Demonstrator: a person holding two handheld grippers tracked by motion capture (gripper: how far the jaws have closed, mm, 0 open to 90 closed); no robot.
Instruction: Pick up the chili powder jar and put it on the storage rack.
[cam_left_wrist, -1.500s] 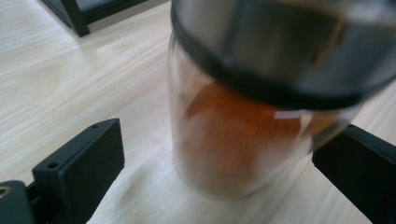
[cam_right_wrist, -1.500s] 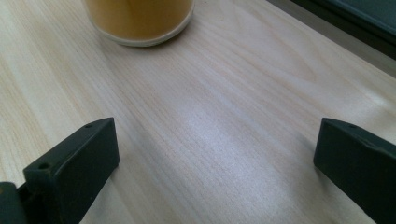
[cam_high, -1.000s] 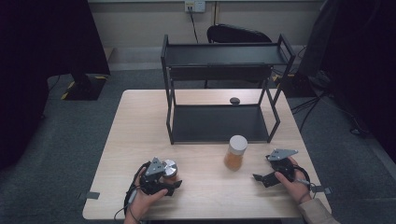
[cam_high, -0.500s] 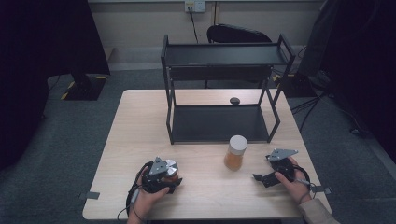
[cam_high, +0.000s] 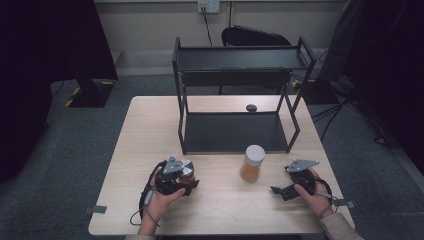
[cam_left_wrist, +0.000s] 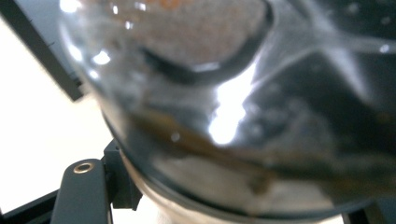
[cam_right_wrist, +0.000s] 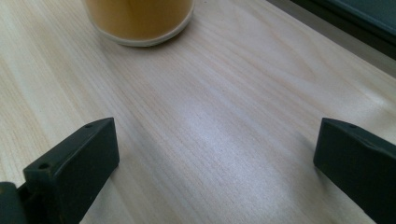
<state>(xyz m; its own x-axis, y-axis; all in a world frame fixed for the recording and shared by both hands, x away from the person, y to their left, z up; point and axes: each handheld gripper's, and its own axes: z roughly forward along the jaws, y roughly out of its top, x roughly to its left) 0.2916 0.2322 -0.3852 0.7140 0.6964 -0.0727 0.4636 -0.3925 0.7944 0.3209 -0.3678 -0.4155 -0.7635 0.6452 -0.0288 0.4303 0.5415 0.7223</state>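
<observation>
Here, the left gripper (cam_high: 186, 181) is clenched on a small glass jar with a metal lid (cam_high: 185, 169), near the front left part of the light wooden table (cam_high: 145, 130). In the left gripper view this jar (cam_left_wrist: 243, 107) stands very close to the camera, blurred, with brownish content inside and a bright reflection on the glass; whether it touches the table I cannot tell.

The right gripper (cam_high: 280, 190) rests low over the table at the front right, held by the person's right hand (cam_high: 314, 192). In the right gripper view its two black jaws stand wide apart with only bare wood between them, so it is released.

A second jar, clear with orange-yellow content and a white round lid (cam_high: 252, 163), stands upright on the table between the two grippers, nearer to the right one and just in front of the black metal two-level shelf (cam_high: 235, 77). A small dark round object (cam_high: 251, 107) lies on the table behind the shelf's lower level.
</observation>
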